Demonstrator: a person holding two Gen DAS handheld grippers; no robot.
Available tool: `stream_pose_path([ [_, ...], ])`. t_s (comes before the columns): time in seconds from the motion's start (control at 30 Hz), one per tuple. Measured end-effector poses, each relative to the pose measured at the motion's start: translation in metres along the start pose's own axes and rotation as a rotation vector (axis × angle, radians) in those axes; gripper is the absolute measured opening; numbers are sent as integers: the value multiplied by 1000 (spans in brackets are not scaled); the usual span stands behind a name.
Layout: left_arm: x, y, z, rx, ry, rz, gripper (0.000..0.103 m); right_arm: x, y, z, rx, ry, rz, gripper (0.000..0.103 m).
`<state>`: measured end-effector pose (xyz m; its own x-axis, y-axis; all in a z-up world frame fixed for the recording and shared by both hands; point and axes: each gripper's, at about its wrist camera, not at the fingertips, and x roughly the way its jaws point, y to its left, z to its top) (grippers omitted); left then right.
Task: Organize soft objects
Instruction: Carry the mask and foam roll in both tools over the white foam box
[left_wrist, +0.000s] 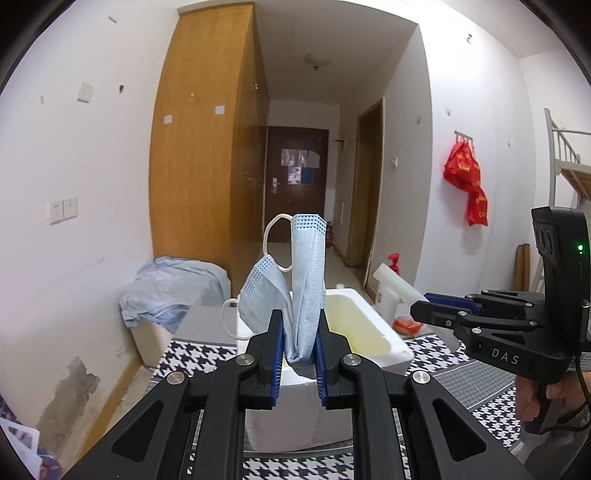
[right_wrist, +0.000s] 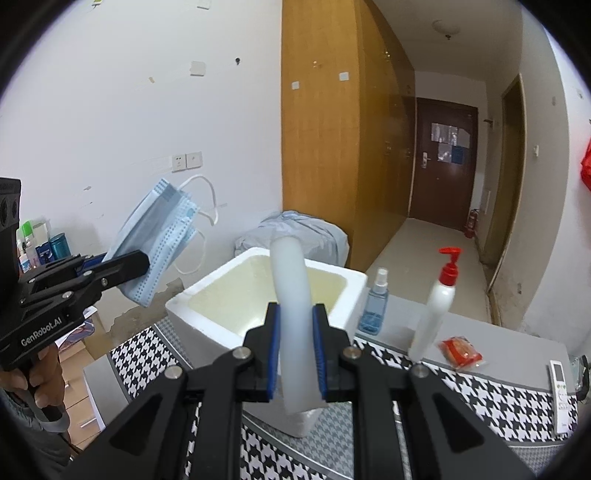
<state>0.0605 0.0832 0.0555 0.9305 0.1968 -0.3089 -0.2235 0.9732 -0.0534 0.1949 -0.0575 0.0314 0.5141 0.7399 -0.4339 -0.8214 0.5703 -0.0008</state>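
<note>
the left tongs (left_wrist: 300, 350) are pinched nearly together on folded blue face masks (left_wrist: 291, 280), which stand up from between the blue pads with white ear loops curling off to the left. in the right wrist view the same masks (right_wrist: 159, 236) are seen held in the air to the left of the white foam box (right_wrist: 207, 314), above the table's edge, gripped low down by the left tongs (right_wrist: 142, 264) (a hand (right_wrist: 40, 373) is wrapped round the handle beneath).

the right tongs (right_wrist: 297, 354) are closed almost as far on a pale, translucent white strip (right_wrist: 293, 314) that rises and bends between the pads, held just over the near side of the open box. from the left wrist view the right tongs (left_wrist: 424, 306) are seen side-on, with the white strip (left_wrist: 395, 284) projecting from their tip beside the box (left_wrist: 369, 332).

the box stands on a table covered by a houndstooth cloth (right_wrist: 480, 398). on the table to the right of the box are set a blue spray bottle (right_wrist: 375, 306), a white pump bottle with a red top (right_wrist: 437, 302), a small red packet (right_wrist: 460, 352) and a remote control (right_wrist: 561, 387).
</note>
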Motion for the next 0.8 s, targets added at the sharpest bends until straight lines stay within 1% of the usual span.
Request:
stream_pose_path([
  [0.17,-1,13,-2,-14,5,30,16,14,6,5,-9,17,26,20],
  [0.4,0,27,-6,-36,11,53,16,37,10,12,-9,54,44,20],
  [0.63,-2,35,-8,-41,12,56,16,58,10,14,5,90,58,20],
  [0.8,0,35,-8,-46,17,60,16,71,10,11,5,112,51,21],
])
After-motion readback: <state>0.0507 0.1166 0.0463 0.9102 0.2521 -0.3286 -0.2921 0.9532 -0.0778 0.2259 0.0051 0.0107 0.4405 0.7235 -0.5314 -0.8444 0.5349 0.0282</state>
